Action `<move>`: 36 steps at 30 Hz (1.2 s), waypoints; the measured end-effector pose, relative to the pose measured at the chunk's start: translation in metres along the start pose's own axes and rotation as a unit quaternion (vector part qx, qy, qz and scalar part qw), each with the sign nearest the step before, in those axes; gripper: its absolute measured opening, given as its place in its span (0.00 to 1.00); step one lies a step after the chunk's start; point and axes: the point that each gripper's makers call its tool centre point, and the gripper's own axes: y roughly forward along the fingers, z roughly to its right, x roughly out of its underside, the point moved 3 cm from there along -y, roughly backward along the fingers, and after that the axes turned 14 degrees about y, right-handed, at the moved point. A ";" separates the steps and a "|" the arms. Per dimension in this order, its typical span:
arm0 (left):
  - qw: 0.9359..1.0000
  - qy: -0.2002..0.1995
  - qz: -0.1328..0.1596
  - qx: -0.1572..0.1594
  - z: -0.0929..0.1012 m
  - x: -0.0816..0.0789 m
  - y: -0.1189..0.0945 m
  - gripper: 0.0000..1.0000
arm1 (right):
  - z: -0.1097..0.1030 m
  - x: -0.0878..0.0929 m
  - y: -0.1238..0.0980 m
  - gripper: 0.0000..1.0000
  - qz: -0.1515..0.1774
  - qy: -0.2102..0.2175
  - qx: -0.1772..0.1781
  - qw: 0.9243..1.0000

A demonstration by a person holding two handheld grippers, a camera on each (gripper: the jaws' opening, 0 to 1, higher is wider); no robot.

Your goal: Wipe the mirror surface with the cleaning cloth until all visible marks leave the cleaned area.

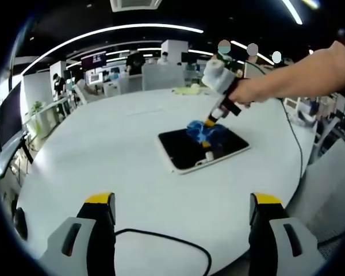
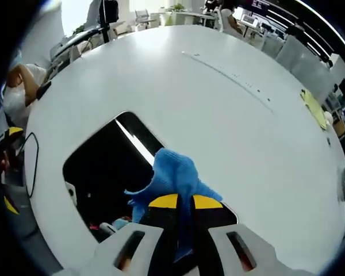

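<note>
A rectangular mirror with a white rim lies flat on the white round table. In the left gripper view my right gripper comes in from the right in a person's hand and presses a blue cleaning cloth onto the mirror's far part. In the right gripper view the mirror looks dark with a bright ceiling-light streak, and the blue cloth is pinched between my right gripper's yellow-tipped jaws. My left gripper hovers open above the near table, well short of the mirror.
A black cable curls on the table near my left gripper. A yellow-green cloth lies at the table's far edge, seen also as a yellow cloth to the right. Chairs, desks and people stand around the table.
</note>
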 end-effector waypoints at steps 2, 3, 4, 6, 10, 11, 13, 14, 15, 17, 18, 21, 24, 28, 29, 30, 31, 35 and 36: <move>1.000 0.000 0.001 0.000 0.000 0.000 0.000 0.97 | -0.003 0.005 -0.002 0.03 0.003 0.006 0.002 1.000; 1.000 0.000 0.001 0.000 0.000 -0.001 0.000 0.97 | -0.004 0.006 -0.003 0.03 0.005 0.006 0.002 1.000; 1.000 0.000 0.001 0.000 0.000 -0.001 0.000 0.97 | -0.006 0.009 -0.005 0.03 0.008 0.005 0.002 1.000; 1.000 0.001 0.001 0.000 0.000 0.000 0.000 0.97 | -0.009 0.013 -0.007 0.03 0.010 0.007 0.001 1.000; 1.000 0.004 0.000 0.002 0.001 -0.001 0.000 0.97 | -0.015 0.021 -0.011 0.03 0.008 0.014 -0.005 1.000; 1.000 0.005 0.000 0.002 0.001 -0.001 0.000 0.97 | -0.016 0.022 -0.012 0.03 0.009 0.014 -0.006 1.000; 1.000 0.007 -0.001 0.003 0.001 0.000 0.001 0.97 | -0.018 0.025 -0.013 0.03 0.009 0.014 -0.008 1.000; 1.000 0.007 -0.001 0.003 0.001 -0.001 0.001 0.97 | -0.019 0.027 -0.014 0.03 0.009 0.015 -0.009 1.000; 1.000 0.007 -0.001 0.003 0.002 0.000 0.001 0.97 | -0.021 0.029 -0.015 0.03 0.008 0.017 -0.010 1.000; 1.000 0.008 -0.002 0.003 0.001 0.000 0.001 0.97 | -0.024 0.032 -0.016 0.03 0.010 0.015 -0.011 1.000; 1.000 0.007 -0.002 0.003 0.001 0.000 0.001 0.97 | -0.025 0.034 -0.017 0.03 0.010 0.014 -0.011 1.000; 1.000 0.008 -0.003 0.004 0.001 0.000 0.001 0.97 | -0.028 0.038 -0.019 0.03 0.011 0.015 -0.011 1.000; 1.000 0.009 -0.004 0.004 0.001 0.001 0.001 0.97 | -0.031 0.042 -0.021 0.03 0.014 0.015 -0.009 1.000; 1.000 0.011 -0.005 0.006 0.002 0.001 0.002 0.97 | -0.034 0.045 -0.022 0.03 0.015 0.015 -0.009 1.000; 1.000 0.013 -0.005 0.007 0.002 0.001 0.002 0.97 | -0.035 0.047 -0.023 0.03 0.015 0.017 -0.010 1.000; 1.000 0.014 -0.006 0.008 0.003 0.001 0.002 0.97 | -0.036 0.048 -0.024 0.03 0.016 0.017 -0.010 1.000; 1.000 0.015 -0.006 0.008 0.003 0.001 0.002 0.97 | -0.036 0.049 -0.024 0.03 0.016 0.018 -0.011 1.000; 1.000 0.013 -0.006 0.008 0.003 0.001 0.002 0.97 | -0.040 0.055 -0.027 0.03 0.018 0.022 -0.014 0.999; 1.000 0.013 -0.005 0.008 0.003 0.001 0.002 0.97 | -0.041 0.056 -0.027 0.03 0.019 0.024 -0.016 0.999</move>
